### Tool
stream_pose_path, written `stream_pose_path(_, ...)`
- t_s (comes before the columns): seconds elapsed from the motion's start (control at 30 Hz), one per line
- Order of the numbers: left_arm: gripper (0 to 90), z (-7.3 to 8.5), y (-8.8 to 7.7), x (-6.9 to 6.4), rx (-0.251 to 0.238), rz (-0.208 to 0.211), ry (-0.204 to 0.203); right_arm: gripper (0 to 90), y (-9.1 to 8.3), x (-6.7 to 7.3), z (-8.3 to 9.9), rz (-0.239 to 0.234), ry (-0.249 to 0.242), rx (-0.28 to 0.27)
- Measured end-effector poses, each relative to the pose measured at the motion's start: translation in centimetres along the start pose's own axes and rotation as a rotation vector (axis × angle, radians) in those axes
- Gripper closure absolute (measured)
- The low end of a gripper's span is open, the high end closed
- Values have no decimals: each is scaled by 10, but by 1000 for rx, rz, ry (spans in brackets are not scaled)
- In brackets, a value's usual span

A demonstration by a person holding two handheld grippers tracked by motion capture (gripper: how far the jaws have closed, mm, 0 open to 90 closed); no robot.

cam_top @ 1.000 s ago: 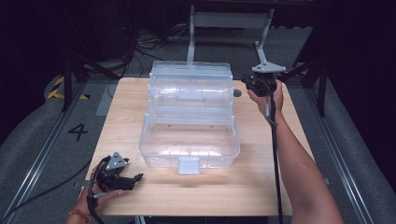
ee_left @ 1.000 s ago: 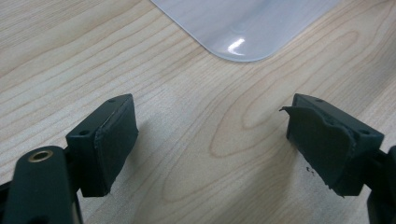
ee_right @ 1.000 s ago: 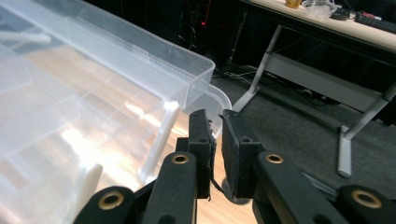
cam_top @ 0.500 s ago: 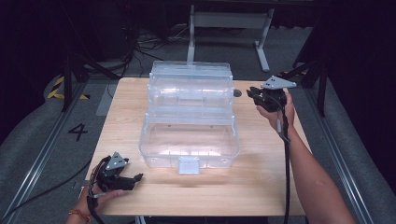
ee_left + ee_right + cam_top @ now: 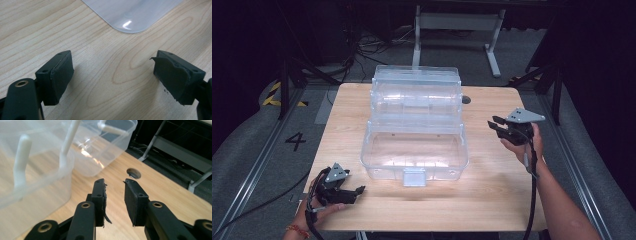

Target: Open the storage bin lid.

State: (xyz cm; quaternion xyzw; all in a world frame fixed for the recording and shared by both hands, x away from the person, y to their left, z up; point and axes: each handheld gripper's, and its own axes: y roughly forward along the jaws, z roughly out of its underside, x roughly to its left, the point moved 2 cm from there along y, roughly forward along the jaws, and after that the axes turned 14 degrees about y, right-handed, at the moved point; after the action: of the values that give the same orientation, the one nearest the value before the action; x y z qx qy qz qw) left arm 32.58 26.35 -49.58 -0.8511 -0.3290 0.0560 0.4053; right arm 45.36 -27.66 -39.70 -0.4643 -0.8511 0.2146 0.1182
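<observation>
A clear plastic tiered box (image 5: 414,125) stands open in the middle of the wooden table (image 5: 492,200), its upper trays stepped back. My left gripper (image 5: 357,192) lies low at the front left, near the box's front corner (image 5: 135,12); it is open (image 5: 113,75) with only bare wood between its pads. My right gripper (image 5: 495,123) hovers to the right of the box and points at its side wall (image 5: 37,170). Its jaws (image 5: 115,192) have just been opening; a narrow gap shows with nothing in it.
A round cable hole (image 5: 466,99) sits in the tabletop behind the box's right end, also visible ahead of my right gripper as the hole (image 5: 133,173). A metal stand (image 5: 457,22) and cables lie on the floor beyond the table.
My right gripper has moved from the box's far right corner toward the near side and lower, and its jaws have parted slightly. The left gripper has not moved.
</observation>
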Motion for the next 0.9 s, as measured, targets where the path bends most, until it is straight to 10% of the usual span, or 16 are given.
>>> stream_pose_path(0.53, 164, -1, 2, 1, 3, 7, -5, 447, -35, -1, 91, -49, 13, 132)
stream_pose_path(0.9, 163, -2, 2, 1, 6, 15, -3, 353, -67, -16, 149, -21, 165, 217)
